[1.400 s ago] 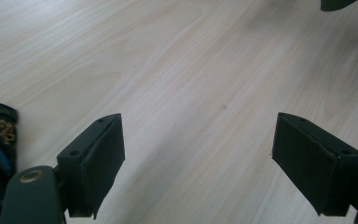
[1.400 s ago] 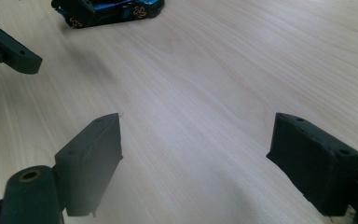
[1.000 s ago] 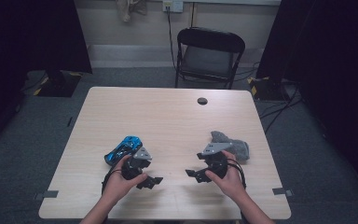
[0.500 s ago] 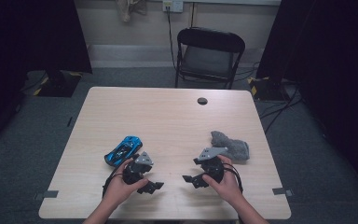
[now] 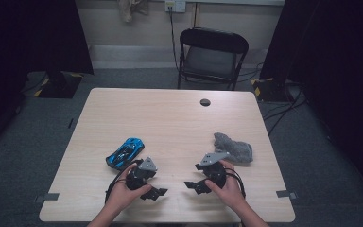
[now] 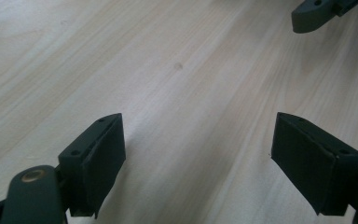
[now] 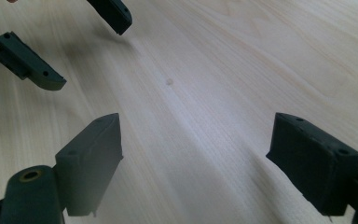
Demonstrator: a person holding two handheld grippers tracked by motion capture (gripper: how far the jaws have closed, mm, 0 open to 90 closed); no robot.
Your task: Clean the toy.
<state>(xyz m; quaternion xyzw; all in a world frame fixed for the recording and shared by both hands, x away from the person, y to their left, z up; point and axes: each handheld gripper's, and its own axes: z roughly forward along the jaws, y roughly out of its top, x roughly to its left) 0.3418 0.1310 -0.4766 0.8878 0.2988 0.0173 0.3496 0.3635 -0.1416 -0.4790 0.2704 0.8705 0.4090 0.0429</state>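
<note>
1. Your left hand-held gripper (image 5: 153, 193) sits low over the near edge of the worktop (image 5: 170, 123), jaws spread wide with nothing between them. It points toward the middle of the near edge.
2. In the left gripper view, your two black pads (image 6: 100, 156) stand well apart above bare pale wood, and the tip of the other gripper's jaw shows at the top right corner.
3. Your right hand-held gripper (image 5: 193, 185) mirrors it on the other side, jaws also wide open and empty, aimed inward at the left one. The two sets of jaw tips are near each other but apart.
4. In the right gripper view, your pads (image 7: 93, 156) frame empty worktop, with the left gripper's two jaws at the top left.
5. The blue toy car (image 5: 125, 152) lies on the worktop just beyond your left hand (image 5: 123, 196), tilted diagonally, close to the gripper's body but not between the jaws.
6. The grey cloth (image 5: 234, 147) lies crumpled just beyond your right hand (image 5: 227, 189), right beside the grey plate on that gripper.
7. A small dark round hole (image 5: 205, 102) marks the worktop near its far edge, and a black folding chair (image 5: 211, 56) stands behind it.
</note>
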